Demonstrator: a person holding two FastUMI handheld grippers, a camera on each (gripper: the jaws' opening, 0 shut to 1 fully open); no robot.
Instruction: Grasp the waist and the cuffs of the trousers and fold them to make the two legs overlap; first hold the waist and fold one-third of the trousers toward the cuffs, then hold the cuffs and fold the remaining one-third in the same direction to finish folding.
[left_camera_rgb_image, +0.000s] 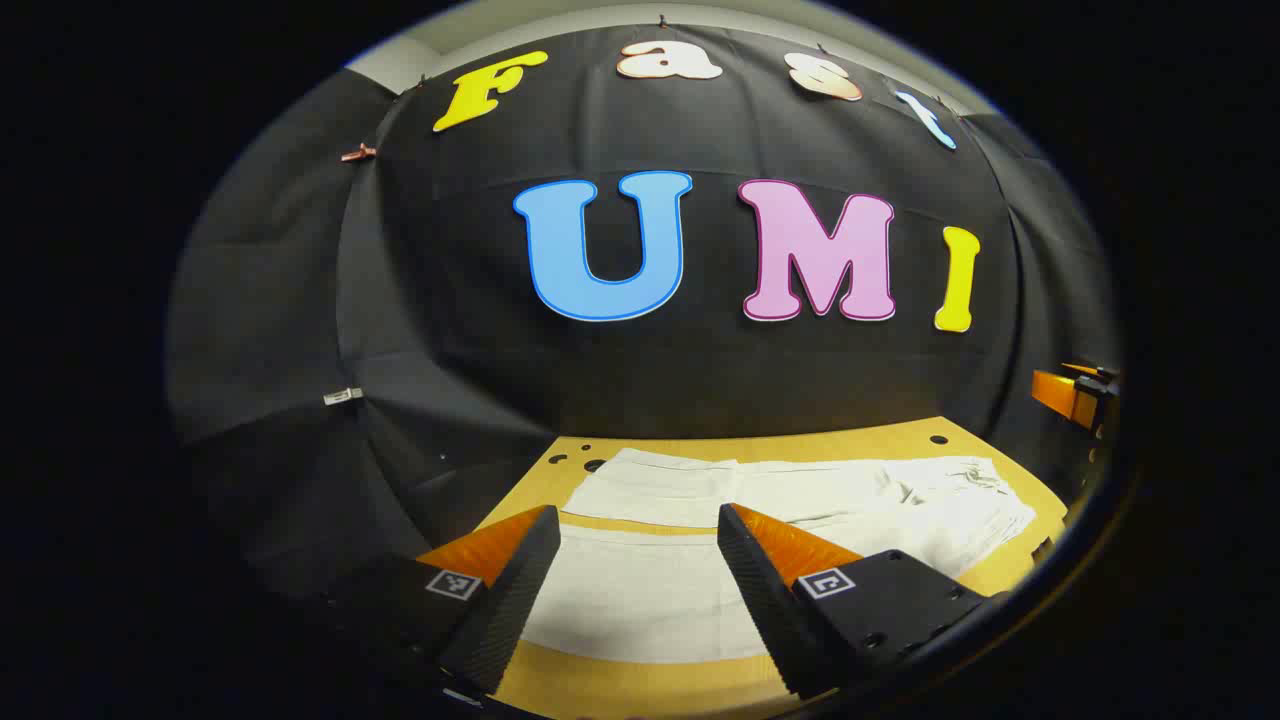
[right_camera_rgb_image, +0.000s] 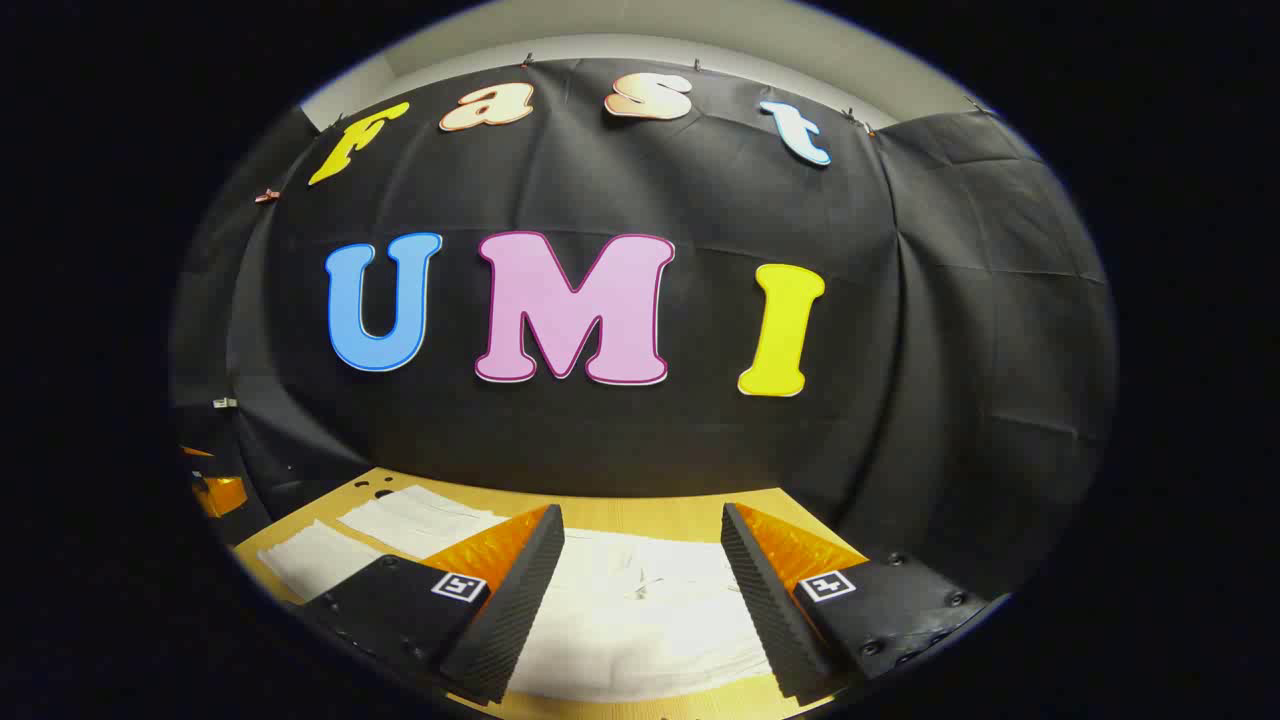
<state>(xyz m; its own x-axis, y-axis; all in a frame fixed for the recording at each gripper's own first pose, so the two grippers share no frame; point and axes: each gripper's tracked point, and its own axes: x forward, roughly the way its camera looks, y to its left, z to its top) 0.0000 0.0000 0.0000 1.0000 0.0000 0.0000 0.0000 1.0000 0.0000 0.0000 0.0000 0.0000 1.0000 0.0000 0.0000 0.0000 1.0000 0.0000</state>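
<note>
Both grippers, left gripper (left_camera_rgb_image: 635, 590) and right gripper (right_camera_rgb_image: 640, 600), hover jaws apart above flat white trousers (left_camera_rgb_image: 800, 500) on the worktop (left_camera_rgb_image: 620, 690); pinch cuff and waist edges squarely.

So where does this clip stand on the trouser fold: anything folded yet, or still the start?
Nothing looks folded yet. The white trousers lie spread flat on the wooden table, both legs apart and side by side. In hand: the left hand-held gripper hovers open over a leg, and the right hand-held gripper hovers open over the rumpled waist end, neither gripping cloth. Left to do: overlap the legs, then both one-third folds.
</note>
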